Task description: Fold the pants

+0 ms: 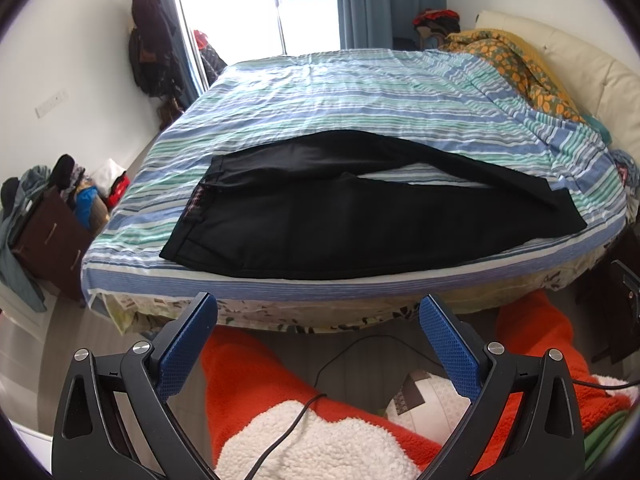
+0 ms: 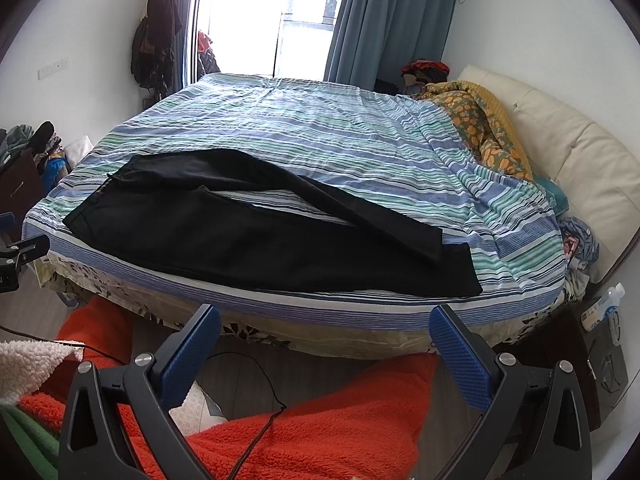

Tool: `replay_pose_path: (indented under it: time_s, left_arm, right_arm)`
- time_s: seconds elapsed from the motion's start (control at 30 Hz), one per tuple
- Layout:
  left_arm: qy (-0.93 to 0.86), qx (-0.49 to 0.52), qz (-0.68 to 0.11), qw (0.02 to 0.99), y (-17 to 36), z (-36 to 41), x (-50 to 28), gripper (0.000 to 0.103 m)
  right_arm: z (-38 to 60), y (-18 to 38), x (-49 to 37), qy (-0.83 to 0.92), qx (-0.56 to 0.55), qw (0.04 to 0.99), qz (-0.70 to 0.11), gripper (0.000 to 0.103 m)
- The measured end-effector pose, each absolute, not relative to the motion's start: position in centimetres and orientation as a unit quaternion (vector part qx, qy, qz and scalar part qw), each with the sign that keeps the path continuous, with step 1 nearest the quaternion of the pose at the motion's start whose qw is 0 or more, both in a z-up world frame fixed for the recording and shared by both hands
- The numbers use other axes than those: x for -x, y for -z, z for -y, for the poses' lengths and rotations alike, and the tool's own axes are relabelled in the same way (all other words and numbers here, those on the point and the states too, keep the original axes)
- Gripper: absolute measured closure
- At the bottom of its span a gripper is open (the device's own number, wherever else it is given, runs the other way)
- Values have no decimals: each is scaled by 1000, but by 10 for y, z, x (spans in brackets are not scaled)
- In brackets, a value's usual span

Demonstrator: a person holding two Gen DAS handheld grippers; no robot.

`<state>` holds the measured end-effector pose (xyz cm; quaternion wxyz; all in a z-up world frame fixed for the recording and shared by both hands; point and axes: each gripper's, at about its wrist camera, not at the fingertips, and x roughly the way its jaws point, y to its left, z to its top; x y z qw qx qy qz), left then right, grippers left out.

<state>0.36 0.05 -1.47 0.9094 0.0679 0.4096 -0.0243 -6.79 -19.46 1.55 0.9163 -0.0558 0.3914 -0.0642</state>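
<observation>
Left wrist view: black pants [image 1: 360,216] lie mid-frame by the bed [image 1: 320,92] edge; left gripper [image 1: 318,312] and right gripper [image 2: 325,322] gape wide, empty.

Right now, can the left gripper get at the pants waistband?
Probably yes. The left gripper is open and short of the bed edge; the black pants lie flat on the striped sheet, with the waistband uncovered at their left end.
</observation>
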Motion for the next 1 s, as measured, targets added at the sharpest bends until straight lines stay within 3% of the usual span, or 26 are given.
replay_pose_path:
  time_s: [0.67,1.0]
  left_arm:
    - [41,-57,-408,910,13,0,-4,1]
    - [107,-79,-366,921,-1,14,-9,1]
  right_arm:
    - [180,-11,69,26,65,916,-395,0]
    - [186,-14,71,-31,40,921,-386,0]
